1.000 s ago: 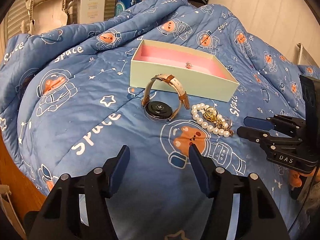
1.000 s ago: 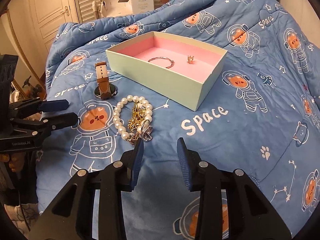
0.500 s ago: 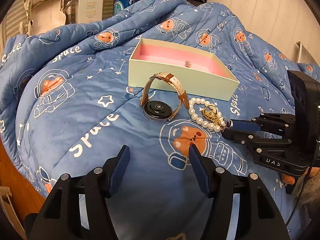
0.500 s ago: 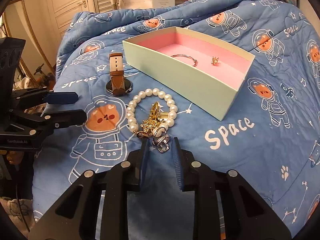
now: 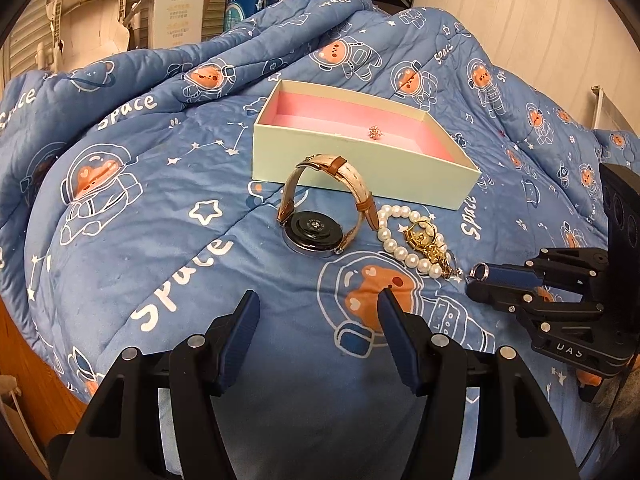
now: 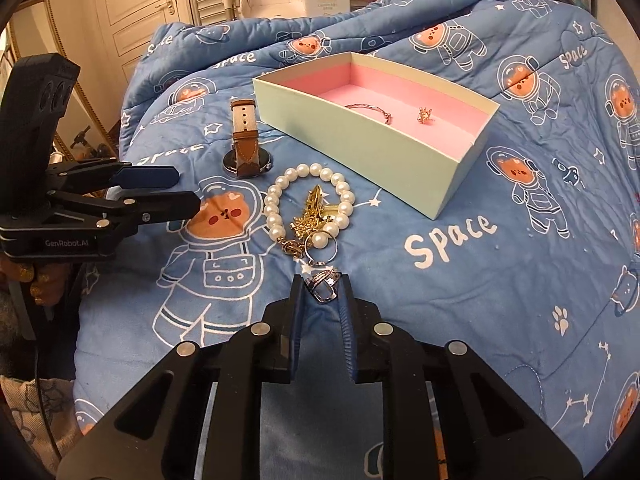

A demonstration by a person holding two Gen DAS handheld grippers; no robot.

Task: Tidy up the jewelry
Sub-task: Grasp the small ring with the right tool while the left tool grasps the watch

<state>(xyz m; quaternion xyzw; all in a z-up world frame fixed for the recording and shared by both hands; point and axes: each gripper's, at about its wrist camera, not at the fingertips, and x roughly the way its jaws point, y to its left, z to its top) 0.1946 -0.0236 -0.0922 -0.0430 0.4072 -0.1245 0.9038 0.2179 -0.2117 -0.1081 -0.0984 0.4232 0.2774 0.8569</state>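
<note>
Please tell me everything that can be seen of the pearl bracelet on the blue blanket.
The pearl bracelet is a ring of round, glossy white beads, lying flat on the blue space-print blanket, in front of the pale green box and beside the watch. Gold-coloured charms are heaped inside its loop. Near its front edge lie a thin silver ring and a silver piece, pinched by the right gripper.

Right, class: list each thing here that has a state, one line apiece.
Box: open, lidless.
Watch: strap buckled, lying face down.
Silver ring: pinched in right tongs.
Left tongs: open, empty.
Pearl bracelet: on quilt, outside box.
</note>
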